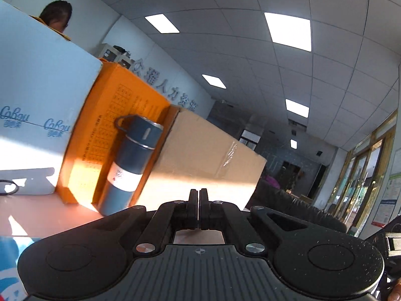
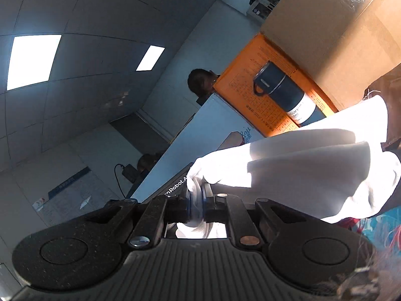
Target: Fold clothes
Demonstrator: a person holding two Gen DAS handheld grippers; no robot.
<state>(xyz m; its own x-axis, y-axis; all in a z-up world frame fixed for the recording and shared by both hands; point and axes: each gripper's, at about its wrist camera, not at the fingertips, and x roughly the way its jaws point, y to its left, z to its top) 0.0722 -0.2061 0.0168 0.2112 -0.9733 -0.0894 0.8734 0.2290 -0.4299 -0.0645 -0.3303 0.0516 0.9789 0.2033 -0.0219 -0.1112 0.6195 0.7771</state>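
The right gripper (image 2: 197, 202) has its jaws clamped on a bunched fold of white garment (image 2: 300, 165), which fills the gap between them and spreads up and to the right across the middle right of the frame, sunlit and creased into soft rolls. At the lower right edge of that view lies a patch of blue and red patterned cloth (image 2: 386, 225). Above the garment a dark blue flask (image 2: 283, 92) with a white label stands against an orange box (image 2: 250, 87), with a brown cardboard box (image 2: 338, 25) in the upper right and a pale blue box (image 2: 200, 135) toward the centre; a person's head (image 2: 200, 80) shows behind the boxes. The left gripper (image 1: 199, 200) has its jaws pressed together with nothing between them, pointing up and away from the pink tabletop (image 1: 50, 213) that shows at the lower left. Just beyond them stands the same flask, leaning against the orange box, between the pale blue box at the left and the cardboard box at the centre. Ceiling light panels (image 1: 288, 30) fill the upper right of the frame.
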